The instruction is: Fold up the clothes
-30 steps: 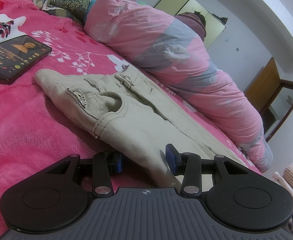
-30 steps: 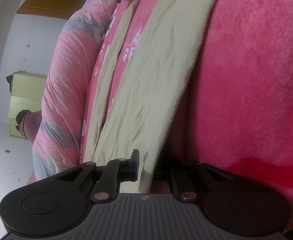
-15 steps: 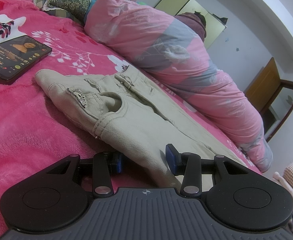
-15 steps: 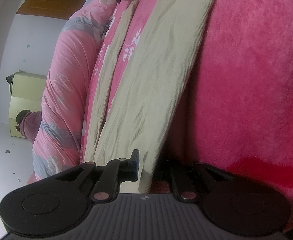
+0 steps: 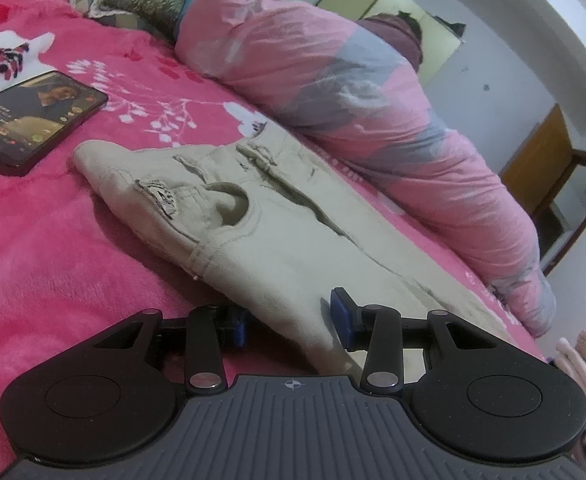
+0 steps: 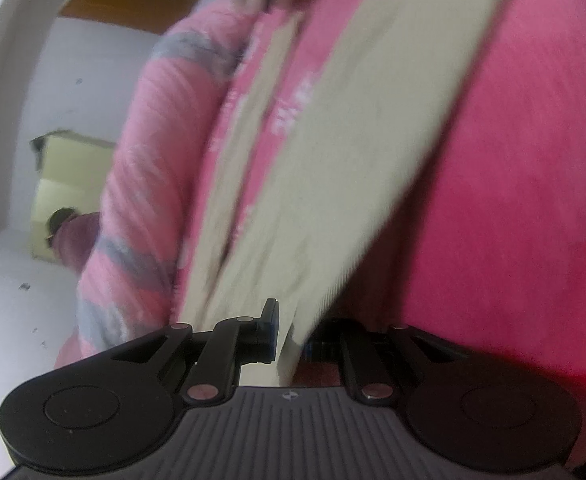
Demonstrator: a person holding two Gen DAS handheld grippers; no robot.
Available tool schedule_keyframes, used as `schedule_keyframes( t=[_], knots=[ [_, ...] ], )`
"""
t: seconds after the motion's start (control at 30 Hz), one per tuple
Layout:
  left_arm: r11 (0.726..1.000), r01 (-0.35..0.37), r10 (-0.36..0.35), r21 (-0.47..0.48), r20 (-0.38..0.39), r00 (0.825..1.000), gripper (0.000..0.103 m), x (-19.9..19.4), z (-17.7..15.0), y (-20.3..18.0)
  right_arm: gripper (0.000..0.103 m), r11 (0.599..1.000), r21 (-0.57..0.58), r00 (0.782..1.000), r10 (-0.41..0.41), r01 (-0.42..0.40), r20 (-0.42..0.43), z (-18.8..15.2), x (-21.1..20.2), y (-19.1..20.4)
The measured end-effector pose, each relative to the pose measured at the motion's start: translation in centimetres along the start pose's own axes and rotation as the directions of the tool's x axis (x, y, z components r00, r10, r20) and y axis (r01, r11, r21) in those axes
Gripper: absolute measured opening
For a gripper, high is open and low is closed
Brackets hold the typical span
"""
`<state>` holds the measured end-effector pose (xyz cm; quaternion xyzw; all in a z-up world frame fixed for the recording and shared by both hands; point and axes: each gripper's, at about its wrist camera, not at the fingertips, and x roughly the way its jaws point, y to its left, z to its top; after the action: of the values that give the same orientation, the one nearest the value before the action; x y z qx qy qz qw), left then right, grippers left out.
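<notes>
Beige trousers (image 5: 253, 232) lie flat on a bed with a pink blanket (image 5: 41, 264), waistband toward ten o'clock, legs running toward four o'clock. The left claw (image 5: 289, 320) grips the near trouser edge, jaws partly apart around the folded cloth. The right claw (image 6: 289, 332) is pinched nearly closed on a trouser leg; that view is blurred. A phone (image 5: 33, 116) lies at nine o'clock, a rolled pink quilt (image 5: 353, 92) at one o'clock.

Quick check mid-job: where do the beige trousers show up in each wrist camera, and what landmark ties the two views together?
Left wrist: beige trousers lie centre, waistband upper left, leg running into the gripper.
Right wrist: trouser leg runs diagonally from top right to bottom centre.
Shared landmark: rolled pink-and-grey quilt.
</notes>
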<state>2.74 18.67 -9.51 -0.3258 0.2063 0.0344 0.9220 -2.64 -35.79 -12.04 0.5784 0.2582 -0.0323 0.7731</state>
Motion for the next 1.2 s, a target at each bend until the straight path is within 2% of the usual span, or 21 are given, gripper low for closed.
schedule_keyframes(
  t=[0.1, 0.2, 0.33, 0.4, 0.43, 0.5, 0.7, 0.83, 1.2],
  knots=[
    [0.999, -0.039, 0.039, -0.032, 0.0, 0.999, 0.039, 0.3, 0.7, 0.1, 0.012, 1.0, -0.016, 0.999, 0.027, -0.027, -0.021, 1.0, 0.1, -0.1],
    [0.993, -0.086, 0.087, -0.083, 0.012, 0.996, 0.038, 0.2, 1.4, 0.4, 0.012, 1.0, 0.004, 0.998, 0.013, -0.013, -0.064, 1.9, 1.0, -0.7],
    [0.975, -0.16, 0.171, -0.153, 0.057, 0.984, 0.037, -0.2, 2.1, 1.1, 0.01, 0.999, 0.045, 0.994, 0.035, -0.031, -0.099, 3.0, 1.6, -1.8],
    [0.967, -0.182, 0.197, -0.179, 0.07, 0.978, 0.037, -0.2, 2.5, 1.6, 0.006, 0.999, 0.017, 0.993, 0.045, -0.043, -0.106, 3.6, 1.5, -1.6],
    [0.963, -0.194, 0.211, -0.187, 0.074, 0.975, 0.032, -0.2, 2.6, 1.6, 0.004, 0.999, -0.012, 0.994, 0.046, -0.047, -0.104, 3.8, 1.4, -1.3],
    [0.957, -0.224, 0.243, -0.186, 0.082, 0.967, 0.028, 0.0, 2.7, 1.4, 0.002, 0.997, -0.056, 0.994, 0.055, -0.061, -0.098, 4.5, 1.2, -0.8],
    [0.923, -0.38, 0.384, -0.069, 0.076, 0.92, 0.023, 0.5, 3.4, -1.5, 0.001, 0.977, -0.189, 0.992, 0.085, -0.101, -0.094, 5.6, 1.0, 2.1],
    [0.895, -0.445, 0.442, 0.036, 0.075, 0.894, 0.021, 1.1, 4.4, -3.9, 0.001, 0.959, -0.258, 0.992, 0.098, -0.115, -0.076, 6.1, 1.5, 4.3],
    [0.847, -0.487, 0.467, 0.211, 0.14, 0.873, 0.017, 3.5, 7.0, -9.0, 0.001, 0.935, -0.331, 0.992, 0.12, -0.127, -0.041, 8.2, 4.0, 7.7]
  ],
)
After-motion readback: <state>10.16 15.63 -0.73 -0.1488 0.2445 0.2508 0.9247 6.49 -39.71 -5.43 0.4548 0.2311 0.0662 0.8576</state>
